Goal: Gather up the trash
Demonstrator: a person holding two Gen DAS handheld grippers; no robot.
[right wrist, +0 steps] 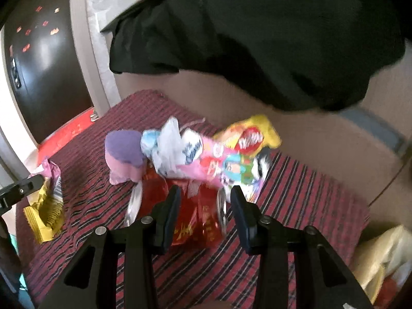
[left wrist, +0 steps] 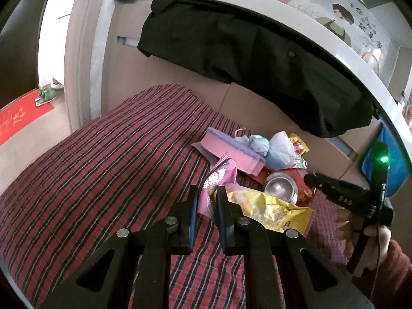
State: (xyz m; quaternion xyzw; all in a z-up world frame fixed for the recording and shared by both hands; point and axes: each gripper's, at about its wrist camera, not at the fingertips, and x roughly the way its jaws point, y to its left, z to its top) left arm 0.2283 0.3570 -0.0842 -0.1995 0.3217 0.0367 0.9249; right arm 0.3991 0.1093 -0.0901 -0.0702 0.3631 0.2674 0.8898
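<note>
Now we were right in the gathering step, both tools hovering over the pile of rubbish on the striped red cloth [left wrist: 103, 180]. Our left gripper [left wrist: 207, 195] had its fingers parted with a narrow gap, and the pink wrapper [left wrist: 221, 175] showed through that gap, with the gold snack bag [left wrist: 270, 211] just beside the right-hand finger. Whether those pads were touching either wrapper, we could not tell. Our right gripper [right wrist: 203, 198] stood with its fingers wide apart, straddling the crushed red can [right wrist: 195, 216], which lay on its side on the cloth; nothing was clamped yet.

Behind the can sat the rest of the heap: a pink and purple box [left wrist: 231, 152], a crumpled white and blue tissue wad [left wrist: 260, 143], a long pink wrapper [right wrist: 219, 159] and a yellow candy bag [right wrist: 252, 134], all touching or overlapping. A black garment [left wrist: 257, 64] hung over the white frame above. A pale plastic bag [right wrist: 383, 255] showed at the far right edge, possibly where the rubbish was meant to go.

We judged the can to be the next pick: the right fingers needed to ease down around its body and close firmly, since the dented metal looked slippery. The left fingers needed to settle on one wrapper, not two.
</note>
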